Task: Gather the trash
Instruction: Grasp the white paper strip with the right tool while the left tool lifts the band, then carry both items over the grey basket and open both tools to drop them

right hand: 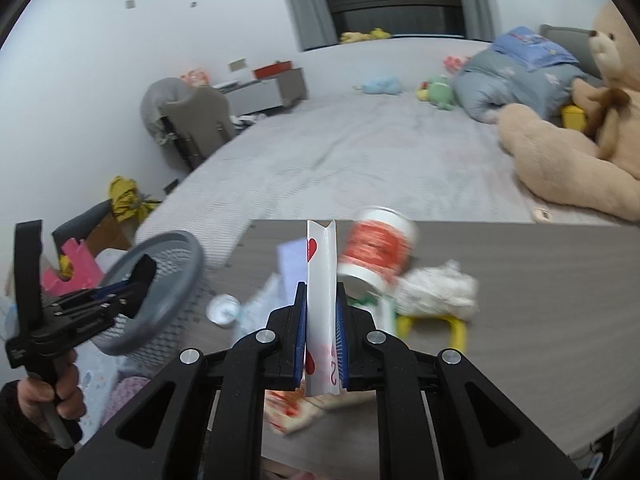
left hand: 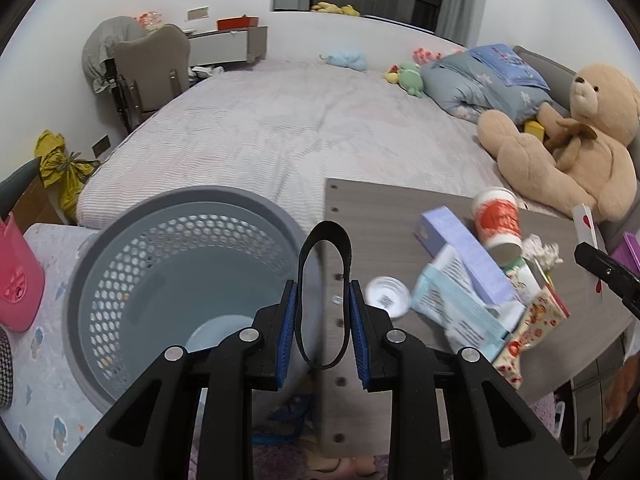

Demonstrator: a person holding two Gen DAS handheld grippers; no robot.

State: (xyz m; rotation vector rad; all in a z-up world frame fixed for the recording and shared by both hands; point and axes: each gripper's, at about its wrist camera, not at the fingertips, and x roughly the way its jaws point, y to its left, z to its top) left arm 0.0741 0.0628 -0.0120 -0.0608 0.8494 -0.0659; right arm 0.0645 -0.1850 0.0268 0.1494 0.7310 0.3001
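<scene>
Right now the right gripper pinches a bent playing card edge-on; the left gripper clamps a black band loop beside the grey basket. Risk: the thin card could slip or twist out mid-carry, since the grip catches only its lower part. Remaining trash, including a paper cup, clutters the grey board against the bed.

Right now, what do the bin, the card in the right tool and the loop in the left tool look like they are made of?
Bin: grey moulded plastic, matt, with a perforated wall.
Card: thin glossy white card or plastic with red hearts, bent into a trough along its length between the right tool's pads.
Loop: black matt band held in the left tool; probably rubber or elastic, but unclear.
</scene>
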